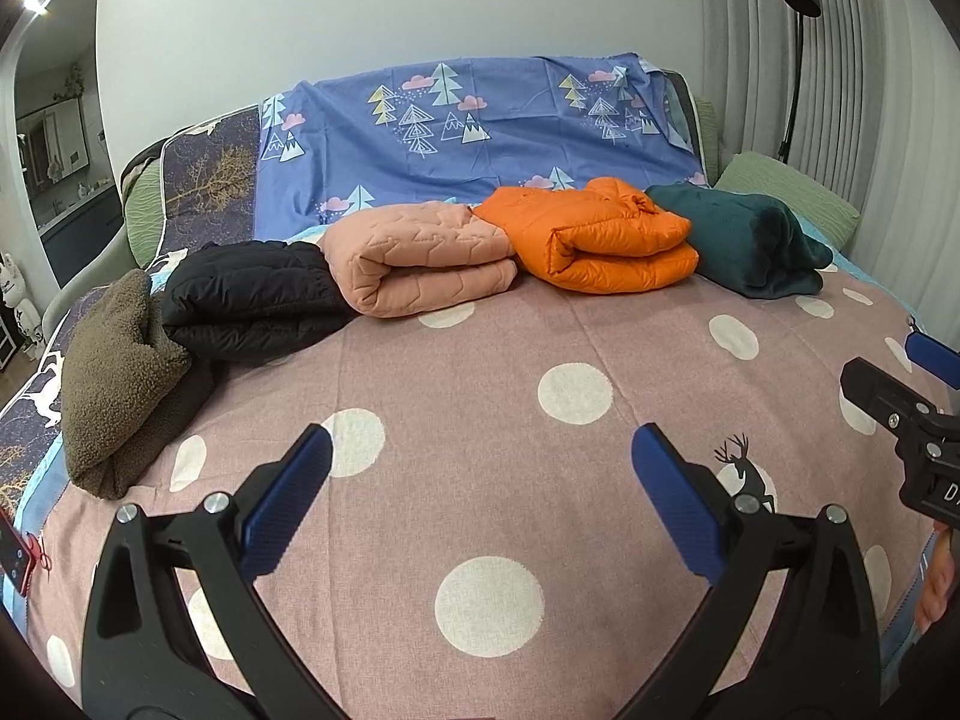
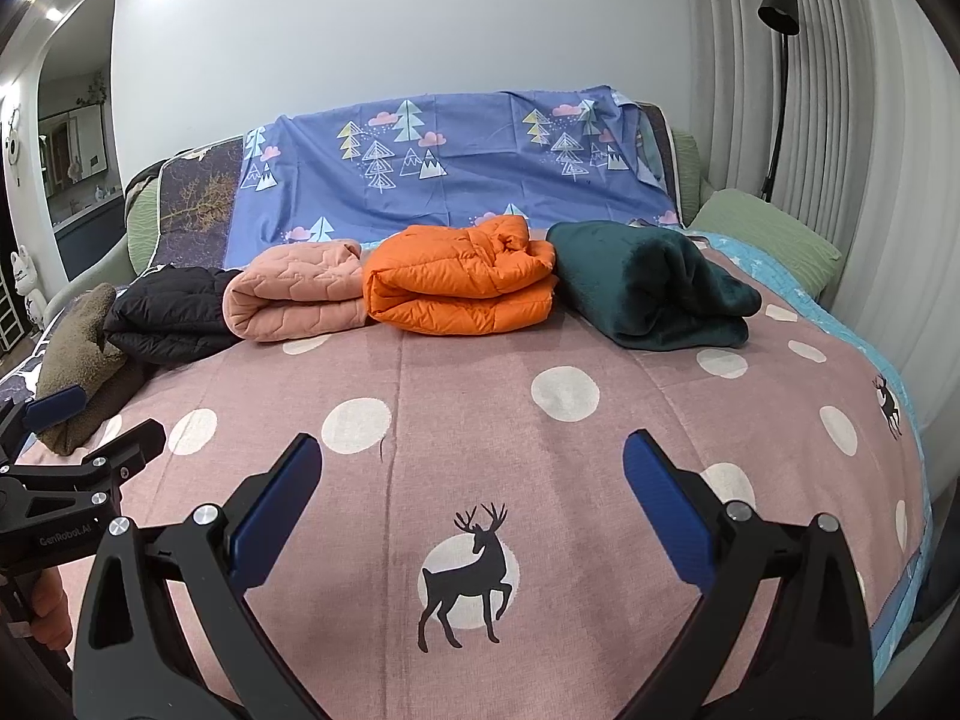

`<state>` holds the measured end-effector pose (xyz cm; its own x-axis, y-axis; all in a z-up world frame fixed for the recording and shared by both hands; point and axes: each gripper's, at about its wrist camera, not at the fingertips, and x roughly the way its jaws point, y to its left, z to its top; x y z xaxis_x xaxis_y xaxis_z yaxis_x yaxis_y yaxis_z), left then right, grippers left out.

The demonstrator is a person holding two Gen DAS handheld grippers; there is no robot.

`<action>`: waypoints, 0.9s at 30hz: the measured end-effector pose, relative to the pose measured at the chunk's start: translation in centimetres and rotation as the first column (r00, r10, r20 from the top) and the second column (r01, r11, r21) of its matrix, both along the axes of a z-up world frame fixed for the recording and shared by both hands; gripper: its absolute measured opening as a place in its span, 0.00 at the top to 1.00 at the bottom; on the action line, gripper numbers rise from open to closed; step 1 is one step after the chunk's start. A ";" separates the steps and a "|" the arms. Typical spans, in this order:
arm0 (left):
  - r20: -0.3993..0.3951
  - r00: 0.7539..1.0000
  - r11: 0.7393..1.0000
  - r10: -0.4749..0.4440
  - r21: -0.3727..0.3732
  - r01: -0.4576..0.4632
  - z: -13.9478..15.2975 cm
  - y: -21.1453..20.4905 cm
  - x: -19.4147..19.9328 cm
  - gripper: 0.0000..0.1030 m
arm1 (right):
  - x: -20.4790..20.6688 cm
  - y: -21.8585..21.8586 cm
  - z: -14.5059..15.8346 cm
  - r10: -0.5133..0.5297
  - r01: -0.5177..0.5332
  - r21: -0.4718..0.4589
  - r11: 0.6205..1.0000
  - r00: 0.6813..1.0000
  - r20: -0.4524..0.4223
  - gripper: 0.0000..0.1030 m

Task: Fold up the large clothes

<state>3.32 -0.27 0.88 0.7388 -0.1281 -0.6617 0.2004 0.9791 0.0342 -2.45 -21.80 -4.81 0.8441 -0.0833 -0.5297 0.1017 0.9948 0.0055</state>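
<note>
Several folded garments lie in a row at the far side of the bed: a brown fleece [image 1: 117, 378] [image 2: 78, 348], a black puffer [image 1: 252, 294] [image 2: 171, 315], a pink quilted jacket [image 1: 420, 258] [image 2: 297, 294], an orange puffer [image 1: 600, 234] [image 2: 462, 276] and a dark green fleece [image 1: 744, 240] [image 2: 654, 282]. My left gripper [image 1: 480, 450] is open and empty above the pink dotted bedspread [image 1: 480, 372]. My right gripper [image 2: 471, 450] is open and empty over the bedspread [image 2: 480, 372] near a deer print. Each gripper shows at the edge of the other's view.
A blue tree-print sheet [image 1: 480, 138] drapes the headboard behind the row. A green pillow [image 1: 792, 192] lies at the back right. A black floor lamp [image 1: 798, 60] stands by the grey curtain [image 2: 840, 120]. A doorway [image 1: 54, 150] opens on the left.
</note>
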 end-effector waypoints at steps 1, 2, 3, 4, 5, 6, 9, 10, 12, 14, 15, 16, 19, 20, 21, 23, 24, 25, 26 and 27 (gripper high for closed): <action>0.000 1.000 1.000 0.000 0.000 0.000 0.0 0.1 0.0 0.02 | 0.0 0.1 0.0 -0.001 0.001 0.001 1.000 1.000 0.000 0.02; 0.000 1.000 1.000 0.000 0.000 0.000 0.0 0.0 0.0 0.02 | 0.0 0.1 0.0 -0.002 0.002 0.001 1.000 1.000 0.000 0.02; -0.002 1.000 1.000 0.001 -0.001 -0.001 0.0 0.1 0.0 0.02 | 0.0 0.1 0.0 -0.001 0.001 0.001 1.000 1.000 -0.002 0.02; -0.002 1.000 1.000 0.001 -0.002 -0.001 0.0 0.1 0.0 0.02 | 0.0 0.1 0.0 -0.002 0.002 0.001 1.000 1.000 -0.002 0.02; -0.003 1.000 1.000 0.001 -0.002 -0.001 -0.1 0.0 0.1 0.02 | 0.0 0.1 0.0 -0.002 0.002 0.000 1.000 1.000 -0.003 0.02; -0.004 1.000 1.000 0.001 -0.002 -0.001 -0.1 0.1 0.1 0.02 | 0.0 0.1 -0.1 -0.002 0.002 0.000 1.000 1.000 -0.003 0.02; -0.004 1.000 1.000 0.002 0.000 -0.002 -0.3 0.0 0.0 0.02 | 0.1 0.1 -0.1 -0.002 0.002 0.001 1.000 1.000 -0.003 0.02; -0.006 1.000 1.000 0.002 0.001 -0.002 -0.3 0.0 0.0 0.02 | 0.1 0.1 -0.1 -0.001 0.001 0.001 1.000 1.000 -0.003 0.02; -0.007 1.000 1.000 0.002 0.001 -0.002 -0.5 0.0 0.1 0.02 | 0.2 0.1 -0.1 -0.002 0.002 -0.002 1.000 1.000 -0.004 0.02; -0.008 1.000 1.000 0.002 0.000 -0.002 -0.4 0.0 0.1 0.02 | 0.2 0.1 -0.1 -0.002 0.002 0.000 1.000 1.000 -0.004 0.02; -0.008 1.000 1.000 0.001 0.000 -0.001 -0.4 0.0 0.1 0.02 | 0.2 0.1 -0.1 -0.001 0.001 0.000 1.000 1.000 -0.005 0.02; -0.007 1.000 1.000 0.002 0.001 -0.002 -0.4 0.0 0.1 0.02 | 0.2 0.1 -0.1 -0.001 0.001 0.000 1.000 1.000 -0.005 0.02; -0.008 1.000 1.000 0.003 0.000 -0.003 -0.5 0.0 0.1 0.02 | 0.2 0.1 -0.1 -0.001 0.001 0.000 1.000 1.000 -0.005 0.02; -0.010 1.000 1.000 0.003 0.000 -0.003 -0.6 0.0 0.1 0.02 | 0.2 0.1 -0.1 -0.002 0.002 0.000 1.000 1.000 -0.005 0.02; -0.012 1.000 1.000 0.003 0.001 -0.003 -0.8 0.0 0.1 0.02 | 0.2 0.1 -0.1 -0.002 0.002 0.001 1.000 1.000 -0.006 0.02; -0.014 1.000 1.000 0.004 0.002 -0.004 -1.0 -0.1 0.0 0.02 | 0.2 0.1 -0.1 -0.002 0.002 0.001 1.000 1.000 -0.006 0.02; -0.014 1.000 1.000 0.004 0.002 -0.004 -1.0 -0.1 0.0 0.02 | 0.2 0.1 -0.1 -0.002 0.002 0.000 1.000 1.000 -0.006 0.02; -0.014 1.000 1.000 0.004 0.002 -0.004 -1.0 -0.1 0.0 0.02 | 0.2 0.1 -0.1 -0.001 0.001 0.000 1.000 1.000 -0.005 0.02; -0.014 1.000 1.000 0.004 0.002 -0.004 -1.0 -0.1 0.0 0.02 | 0.2 0.1 -0.1 -0.002 0.002 0.000 1.000 1.000 -0.005 0.02; -0.014 1.000 1.000 0.003 0.002 -0.003 -0.9 -0.1 0.0 0.02 | 0.3 0.1 -0.1 -0.002 0.002 0.000 1.000 1.000 -0.005 0.02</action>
<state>3.37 -0.39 -0.07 0.7300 -0.1246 -0.6720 0.1976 0.9797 0.0331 -2.20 -21.73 -4.93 0.8411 -0.0852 -0.5342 0.1042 0.9945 0.0054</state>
